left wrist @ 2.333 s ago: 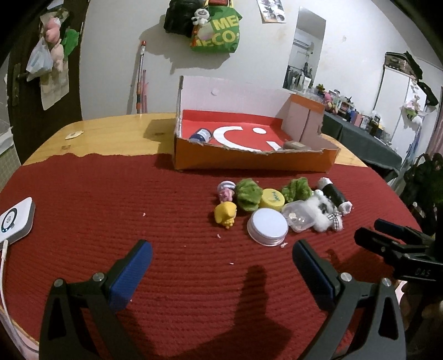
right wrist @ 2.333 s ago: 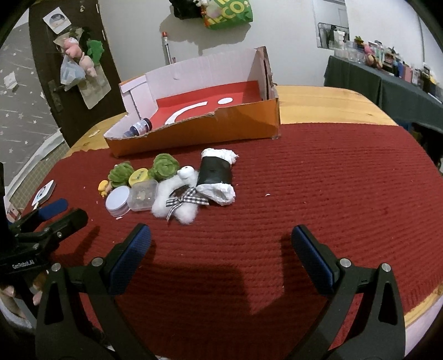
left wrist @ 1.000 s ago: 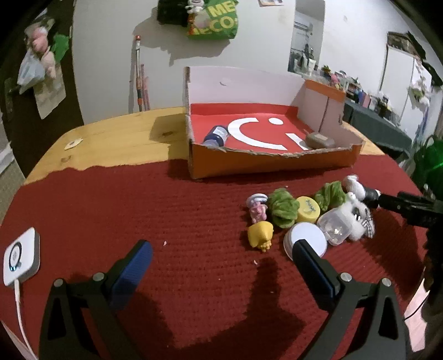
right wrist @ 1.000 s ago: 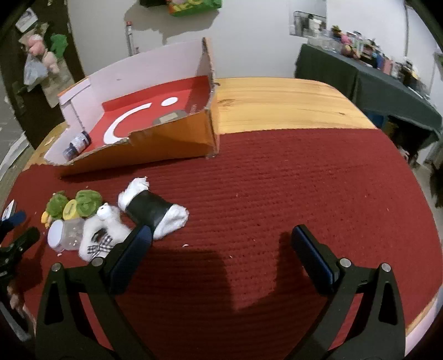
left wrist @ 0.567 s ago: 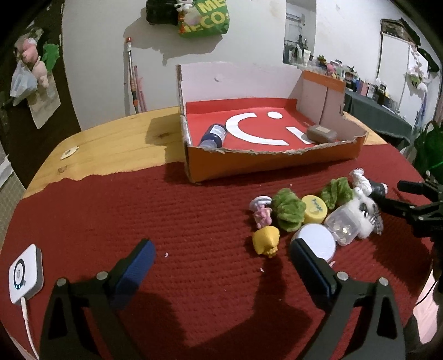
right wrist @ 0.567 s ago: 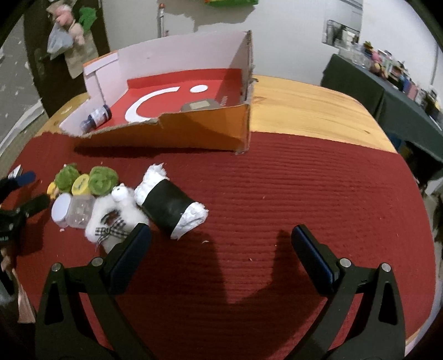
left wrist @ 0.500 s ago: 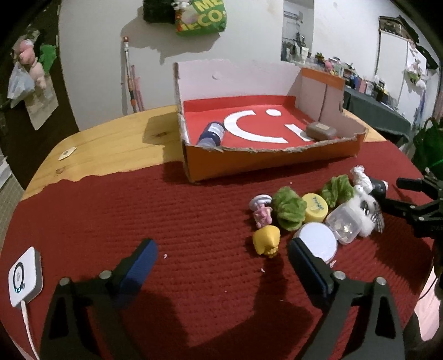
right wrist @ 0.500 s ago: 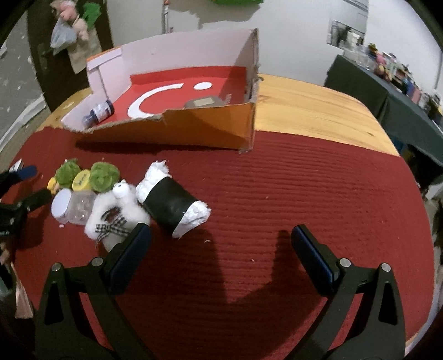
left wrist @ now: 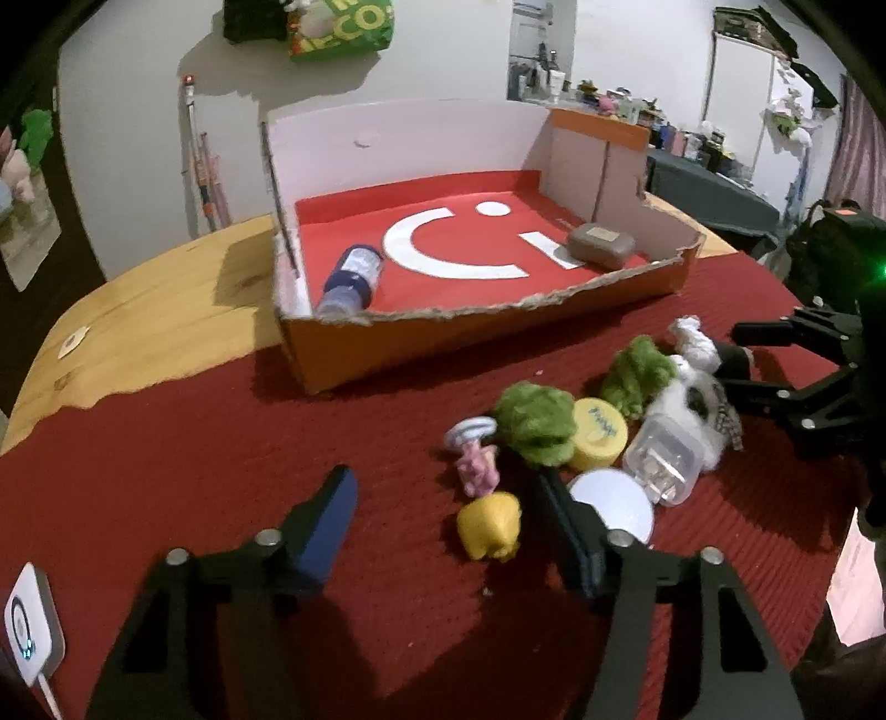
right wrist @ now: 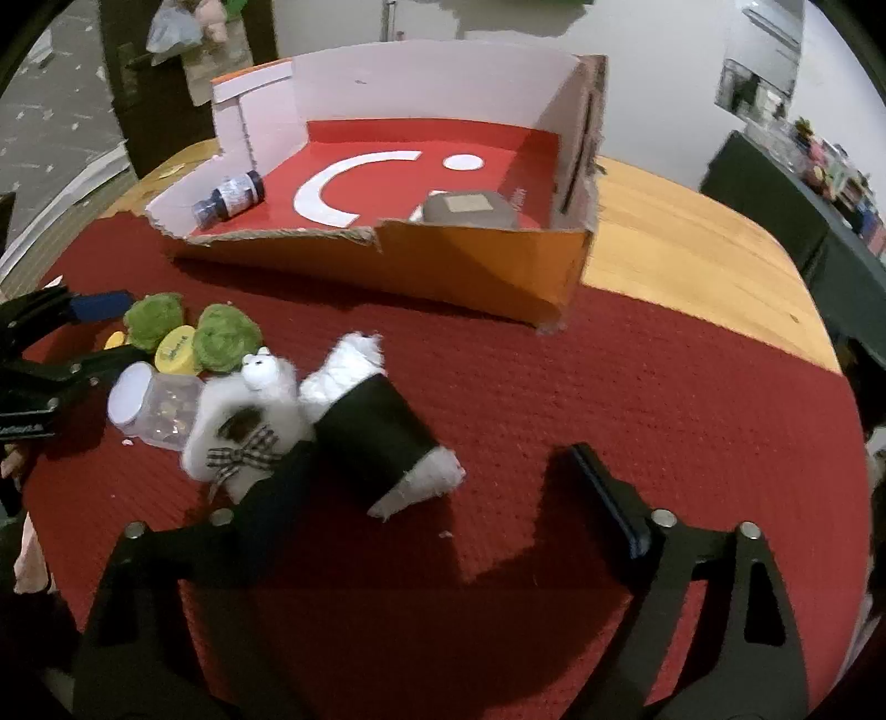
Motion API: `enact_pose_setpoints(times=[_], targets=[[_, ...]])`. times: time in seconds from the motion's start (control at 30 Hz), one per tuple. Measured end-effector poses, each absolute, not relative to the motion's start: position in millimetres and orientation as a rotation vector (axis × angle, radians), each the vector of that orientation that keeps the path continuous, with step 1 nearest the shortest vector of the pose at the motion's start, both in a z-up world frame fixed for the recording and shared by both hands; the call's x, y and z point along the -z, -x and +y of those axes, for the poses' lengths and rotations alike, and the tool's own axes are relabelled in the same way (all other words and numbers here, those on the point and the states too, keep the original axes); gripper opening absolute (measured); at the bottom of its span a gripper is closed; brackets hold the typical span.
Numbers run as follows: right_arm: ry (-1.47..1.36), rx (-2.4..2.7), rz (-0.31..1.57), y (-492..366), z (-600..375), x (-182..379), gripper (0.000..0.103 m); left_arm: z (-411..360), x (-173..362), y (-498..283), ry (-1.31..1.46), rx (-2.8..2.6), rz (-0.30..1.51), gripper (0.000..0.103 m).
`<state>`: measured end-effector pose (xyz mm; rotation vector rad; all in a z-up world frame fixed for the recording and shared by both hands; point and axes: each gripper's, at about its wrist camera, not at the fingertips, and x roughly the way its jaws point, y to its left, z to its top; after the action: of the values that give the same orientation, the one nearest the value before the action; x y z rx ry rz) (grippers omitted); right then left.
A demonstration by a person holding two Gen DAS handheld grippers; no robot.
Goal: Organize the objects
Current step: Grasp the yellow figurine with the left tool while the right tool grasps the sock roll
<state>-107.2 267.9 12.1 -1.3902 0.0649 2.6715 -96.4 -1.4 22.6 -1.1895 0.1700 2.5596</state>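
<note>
Clutter is gathered on the red woven mat [left wrist: 221, 471] covering the wooden surface [left wrist: 166, 310], just near of an orange cardboard box [left wrist: 476, 332] in which a small dark-capped bottle [left wrist: 351, 279] and a brown pouch [left wrist: 601, 246] already lie. The left hand-held gripper [left wrist: 443, 523] is held with its jaws apart, low over the mat, with a yellow toy figure [left wrist: 490, 523] and a pink figurine [left wrist: 476, 459] just beyond its pads. The right hand-held gripper [right wrist: 443, 482] is likewise spread wide, and a black roll with white stuffed ends [right wrist: 376, 426] lies between its fingers. That roll is judged light and soft; it would best be taken across its black middle, where it looks firmest. The white plush toy with a checked bow [right wrist: 243, 421], touching the roll, would compress easily. The clear lidded jar [right wrist: 155, 410] is judged rigid and possibly slippery. Blue script is seen on the yellow cap [left wrist: 598, 429] but cannot be read; "ECO" is legible on the green bag [left wrist: 338, 22] on the far wall.
</note>
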Motion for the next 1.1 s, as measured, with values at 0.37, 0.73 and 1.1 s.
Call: enact_pose_setpoints(times=[0.37,0.73,1.1], targets=[[1.397,-2.792,0.055,121.4,263.6,-14.1,0.032,0.4,-23.8,102.2,1.159,-2.460,0.034,0.019],[1.249,-2.843,0.163,99.9,261.7,-40.7,0.032,-5.9,-42.3,90.8,1.086,-2.519,-0.013,0.017],[1.151,-2.896,0.110,84.2,242.0,-74.1,0.032,1.2,-70.6,66.5,0.990,-2.530,0.007,0.018]])
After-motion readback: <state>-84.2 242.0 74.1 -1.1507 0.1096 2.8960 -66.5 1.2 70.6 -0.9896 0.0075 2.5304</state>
